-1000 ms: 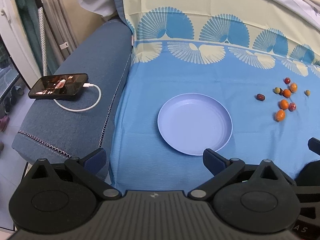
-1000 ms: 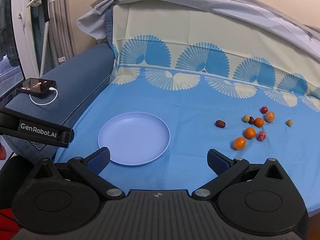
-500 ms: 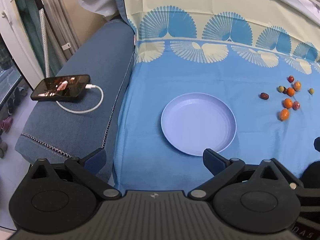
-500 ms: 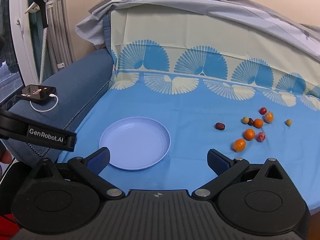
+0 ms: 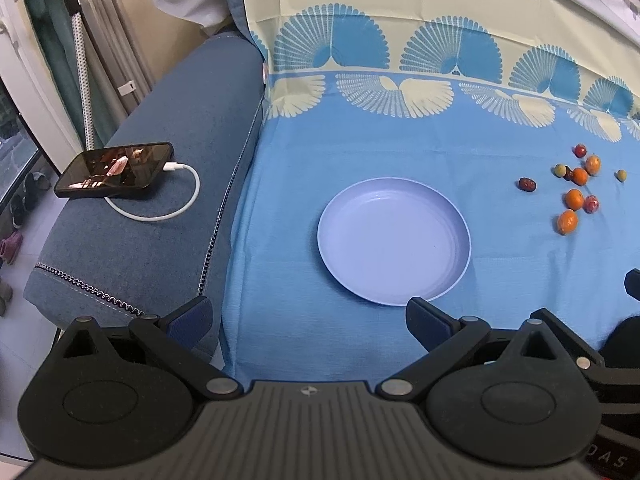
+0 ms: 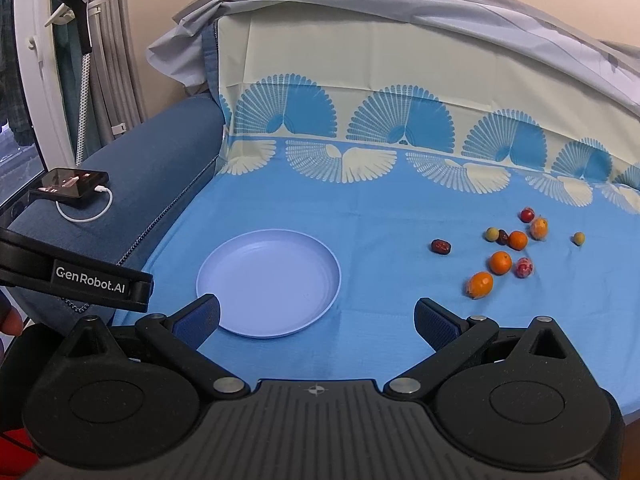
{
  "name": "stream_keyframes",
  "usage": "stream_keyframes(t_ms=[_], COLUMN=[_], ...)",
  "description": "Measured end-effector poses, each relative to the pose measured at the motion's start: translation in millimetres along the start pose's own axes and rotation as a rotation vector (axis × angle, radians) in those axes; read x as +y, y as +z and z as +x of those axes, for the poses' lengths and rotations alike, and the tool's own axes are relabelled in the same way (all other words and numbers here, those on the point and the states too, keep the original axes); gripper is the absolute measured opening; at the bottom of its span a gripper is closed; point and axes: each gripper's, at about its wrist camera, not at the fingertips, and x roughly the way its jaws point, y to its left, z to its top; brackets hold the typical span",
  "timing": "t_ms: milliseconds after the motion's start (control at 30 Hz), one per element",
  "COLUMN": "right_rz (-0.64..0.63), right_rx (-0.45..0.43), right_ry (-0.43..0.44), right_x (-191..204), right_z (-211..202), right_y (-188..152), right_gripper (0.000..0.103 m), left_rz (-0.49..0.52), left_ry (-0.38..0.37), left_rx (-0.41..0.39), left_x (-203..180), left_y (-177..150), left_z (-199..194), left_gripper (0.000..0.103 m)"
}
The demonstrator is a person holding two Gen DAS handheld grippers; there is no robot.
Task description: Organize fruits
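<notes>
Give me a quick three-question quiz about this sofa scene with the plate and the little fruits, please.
1. True or false: the lilac plate already holds fruit.
2. How do the right gripper jaws stand: A) open, B) shut on a fruit?
3. What is plugged into the phone on the sofa armrest?

Key: 1. False; the small fruits all lie on the blue cloth. 2. A. 3. A white charging cable.

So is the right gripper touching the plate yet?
Apart. In the left wrist view, the only visible tip of the right gripper sits well right of the plate, with bare blue cloth between them.
</notes>
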Motion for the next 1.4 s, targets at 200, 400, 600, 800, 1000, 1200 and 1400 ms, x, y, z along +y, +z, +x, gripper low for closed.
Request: stream_keyframes(t_ms=[200, 400, 600, 800, 1000, 1200, 1400], right_rz=[-0.001, -0.007, 0.002, 0.028, 0.128, 0.347, 0.386], right_rx=[-0.005, -0.009, -0.004, 0.027, -0.019, 0.015, -0.025], right_ry=[-0.002, 0.003, 0.008, 0.027, -0.078, -0.314, -0.479], right_x=[-0.5, 0.2, -3.9, -10.8, -40.8, -119.8, -192.7], right_z=[-1.7, -3.7, 0.0, 10.7, 23.9, 54.2, 95.5], right_y=[-1.2, -2.5, -1.6, -2.9, -7.8, -23.8, -14.0], right_gripper=[0.103, 0.103, 0.103, 0.103, 0.103, 0.103, 0.103], left_rz=[-0.006, -0.007, 0.000, -0.005, 0.016, 0.084, 0.167], left_ry=[-0.001, 0.001, 0.006, -0.053, -0.035, -0.050, -0.159], left_rx=[0.001, 0.004, 0.015, 0.060, 0.092, 0.099, 0.091], left_x=[1.5, 1.7, 1.2, -2.4, -18.9, -62.1, -131.7], left_y=[-1.8, -3.4, -2.9, -1.7, 5.5, 29.5, 71.2], left_z=[-2.2, -2.7, 1.4, 13.8, 29.9, 50.9, 82.0], left_gripper=[0.103, 0.103, 0.103, 0.103, 0.103, 0.103, 0.103])
